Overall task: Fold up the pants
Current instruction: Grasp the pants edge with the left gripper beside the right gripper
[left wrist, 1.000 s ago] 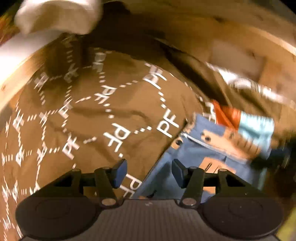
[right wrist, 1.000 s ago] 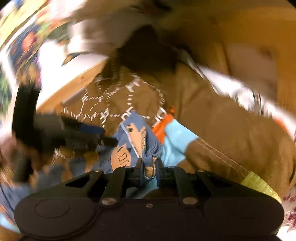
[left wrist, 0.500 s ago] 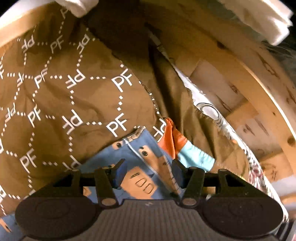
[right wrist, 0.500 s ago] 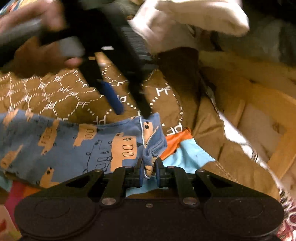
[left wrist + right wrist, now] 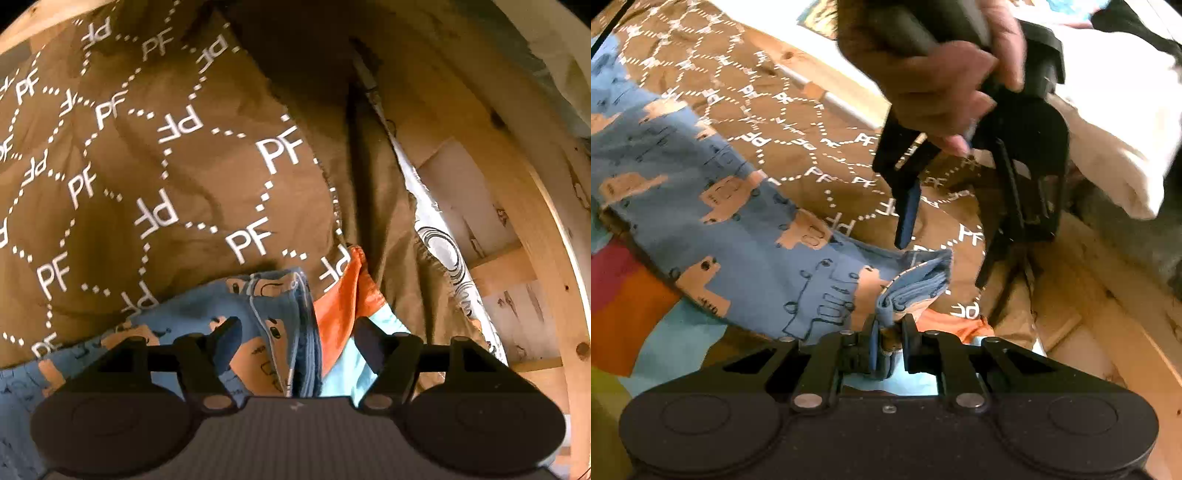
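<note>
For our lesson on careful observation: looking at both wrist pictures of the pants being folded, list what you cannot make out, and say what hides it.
- Pants: the far end runs off the left edge of the right wrist view, so the full shape is unknown.
- Pants edge inside the right tongs: the fingers cover the pinched part.
- Left wrist view: the left tongs hide the pants below them.
- Hand: blurred and cut off by the top edge.

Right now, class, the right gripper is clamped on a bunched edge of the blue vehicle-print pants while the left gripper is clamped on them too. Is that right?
Not quite. The right gripper does clamp the blue vehicle-print pants, but the right wrist view shows the left gripper above them, jaws opening, gripping nothing.
</note>
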`<state>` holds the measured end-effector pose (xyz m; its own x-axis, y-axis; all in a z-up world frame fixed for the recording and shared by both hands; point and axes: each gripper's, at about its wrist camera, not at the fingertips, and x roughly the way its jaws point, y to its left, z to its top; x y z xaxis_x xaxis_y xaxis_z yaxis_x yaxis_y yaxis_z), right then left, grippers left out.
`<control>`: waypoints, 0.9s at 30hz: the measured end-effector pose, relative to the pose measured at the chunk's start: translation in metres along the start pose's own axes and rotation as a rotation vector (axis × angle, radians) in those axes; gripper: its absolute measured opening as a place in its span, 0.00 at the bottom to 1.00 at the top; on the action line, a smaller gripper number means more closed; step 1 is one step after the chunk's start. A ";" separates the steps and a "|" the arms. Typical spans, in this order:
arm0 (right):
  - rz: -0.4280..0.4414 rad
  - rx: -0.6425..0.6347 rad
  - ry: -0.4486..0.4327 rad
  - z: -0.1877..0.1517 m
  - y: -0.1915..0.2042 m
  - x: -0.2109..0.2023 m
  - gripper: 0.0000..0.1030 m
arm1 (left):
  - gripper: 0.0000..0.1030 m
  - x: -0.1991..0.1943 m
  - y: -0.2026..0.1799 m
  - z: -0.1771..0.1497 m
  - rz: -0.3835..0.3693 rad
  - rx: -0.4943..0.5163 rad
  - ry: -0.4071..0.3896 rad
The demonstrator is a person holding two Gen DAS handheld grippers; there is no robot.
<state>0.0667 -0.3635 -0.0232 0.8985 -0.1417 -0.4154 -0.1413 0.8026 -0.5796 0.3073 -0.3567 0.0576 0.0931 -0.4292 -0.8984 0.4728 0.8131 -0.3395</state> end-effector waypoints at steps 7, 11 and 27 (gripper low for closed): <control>0.003 -0.112 -0.012 0.001 0.017 0.000 0.13 | 0.74 -0.001 -0.004 -0.002 0.060 0.008 -0.004; 0.009 -0.130 -0.013 0.001 0.021 0.001 0.13 | 0.35 0.007 -0.002 -0.005 0.101 0.007 0.018; 0.028 -0.027 -0.030 0.005 0.009 -0.001 0.28 | 0.11 -0.007 0.027 -0.009 0.041 -0.003 0.020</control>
<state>0.0668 -0.3531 -0.0250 0.9060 -0.1018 -0.4109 -0.1773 0.7902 -0.5867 0.3115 -0.3283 0.0518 0.0944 -0.3878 -0.9169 0.4666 0.8308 -0.3034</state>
